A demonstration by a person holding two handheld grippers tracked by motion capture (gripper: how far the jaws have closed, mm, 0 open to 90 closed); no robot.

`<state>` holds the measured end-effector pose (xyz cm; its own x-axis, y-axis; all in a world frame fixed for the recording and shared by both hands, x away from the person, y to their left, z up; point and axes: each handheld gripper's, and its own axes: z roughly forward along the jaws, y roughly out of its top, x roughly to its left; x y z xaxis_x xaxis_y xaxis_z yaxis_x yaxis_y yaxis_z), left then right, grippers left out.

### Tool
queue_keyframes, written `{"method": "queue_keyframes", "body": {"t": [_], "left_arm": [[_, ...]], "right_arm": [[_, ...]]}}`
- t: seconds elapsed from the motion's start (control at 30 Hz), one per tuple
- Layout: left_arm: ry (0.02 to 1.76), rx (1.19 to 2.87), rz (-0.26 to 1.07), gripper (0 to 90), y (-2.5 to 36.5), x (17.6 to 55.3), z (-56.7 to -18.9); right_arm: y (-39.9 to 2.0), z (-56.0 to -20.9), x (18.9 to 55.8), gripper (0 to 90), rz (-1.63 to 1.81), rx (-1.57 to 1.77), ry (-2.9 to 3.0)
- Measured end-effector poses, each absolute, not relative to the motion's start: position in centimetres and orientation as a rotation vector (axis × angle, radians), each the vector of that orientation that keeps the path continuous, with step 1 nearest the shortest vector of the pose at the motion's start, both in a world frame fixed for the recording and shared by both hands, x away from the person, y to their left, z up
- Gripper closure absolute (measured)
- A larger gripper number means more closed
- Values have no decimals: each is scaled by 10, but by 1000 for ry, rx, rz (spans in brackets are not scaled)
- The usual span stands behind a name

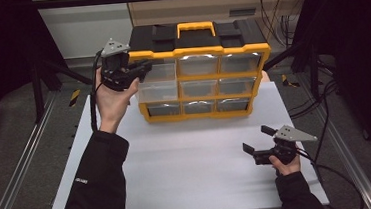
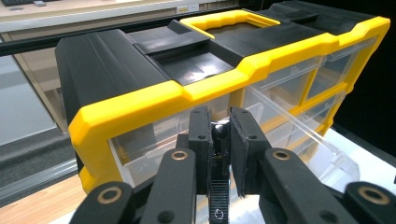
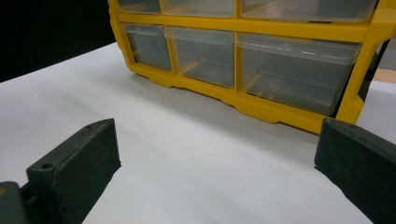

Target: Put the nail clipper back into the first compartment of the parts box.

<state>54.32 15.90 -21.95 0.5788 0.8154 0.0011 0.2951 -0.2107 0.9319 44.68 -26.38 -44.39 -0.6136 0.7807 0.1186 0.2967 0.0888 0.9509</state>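
High view: the left claw is seen nearly shut, empty, at the top-left drawer of the yellow organiser. The right claw is held wide open, empty, well apart. No writing is readable.

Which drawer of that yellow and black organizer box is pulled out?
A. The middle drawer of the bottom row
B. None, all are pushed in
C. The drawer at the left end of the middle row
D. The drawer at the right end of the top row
C: in the high view the clear middle-row left drawer juts forward past the yellow frame of the organizer box, just below the left gripper, while the others sit flush.
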Motion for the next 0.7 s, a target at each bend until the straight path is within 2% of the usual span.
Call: {"method": "queue_keyframes", "body": {"t": [0.7], "left_arm": [[895,1850,627,785,160,543,-235]], "right_arm": [[-263,-445,447,3,1535,1059,1959]]}}
